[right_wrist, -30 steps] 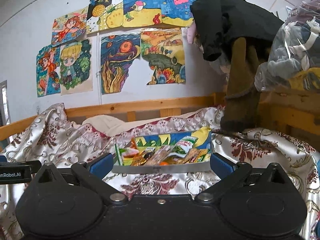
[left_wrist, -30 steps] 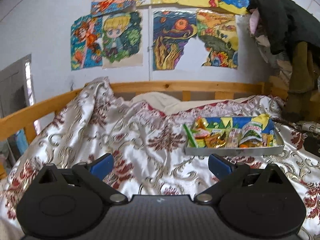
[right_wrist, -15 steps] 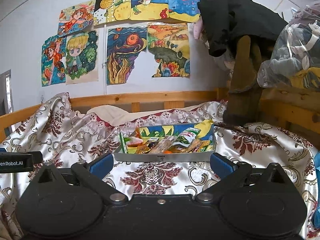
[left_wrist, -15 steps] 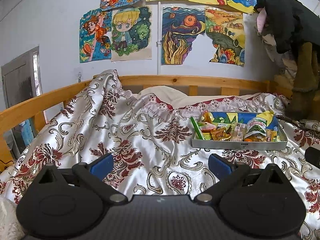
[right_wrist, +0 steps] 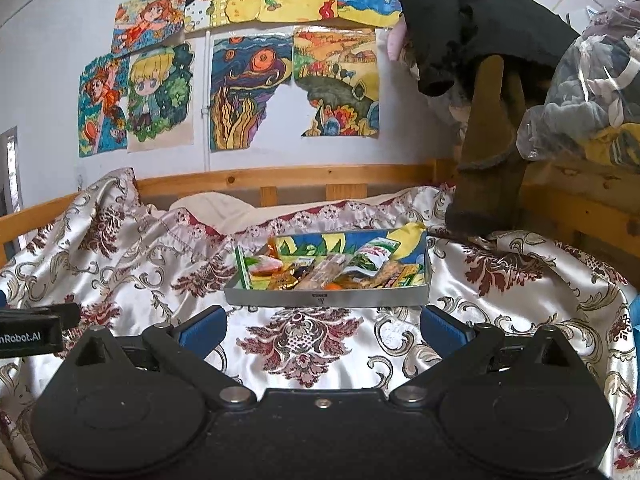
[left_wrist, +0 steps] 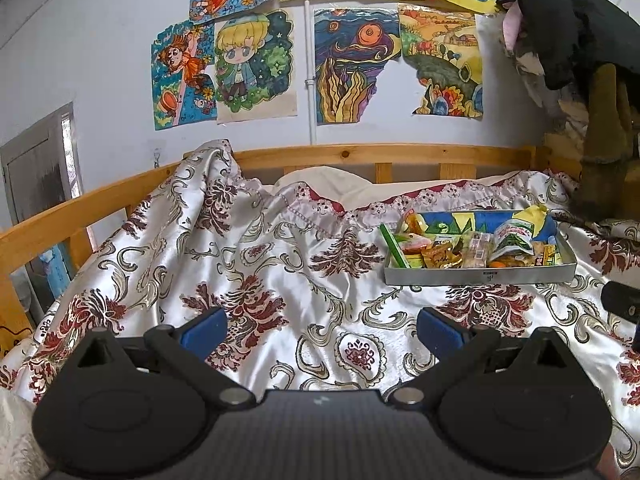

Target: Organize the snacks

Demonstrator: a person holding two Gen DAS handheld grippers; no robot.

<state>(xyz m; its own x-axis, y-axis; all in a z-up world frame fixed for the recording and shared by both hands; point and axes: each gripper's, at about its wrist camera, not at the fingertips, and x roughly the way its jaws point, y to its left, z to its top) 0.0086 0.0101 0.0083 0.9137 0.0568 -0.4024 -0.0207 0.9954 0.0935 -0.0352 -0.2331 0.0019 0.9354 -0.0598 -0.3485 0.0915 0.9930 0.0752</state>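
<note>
A shallow grey tray rests on the patterned bedspread, filled with several snack packets, among them a green-and-white pouch and a green stick pack. My left gripper hovers open over the bedspread, left of and nearer than the tray, holding nothing. My right gripper is open and empty too, straight in front of the tray's near wall. The left gripper's side shows at the left edge of the right wrist view.
A silky white and maroon bedspread covers a bed with a wooden rail. Drawings hang on the wall. Dark clothes and a bag of clothing pile up at the right, beside the tray.
Both views have pulled back and tilted up a little from the tray. Both grippers stay open and the tray has not moved.
</note>
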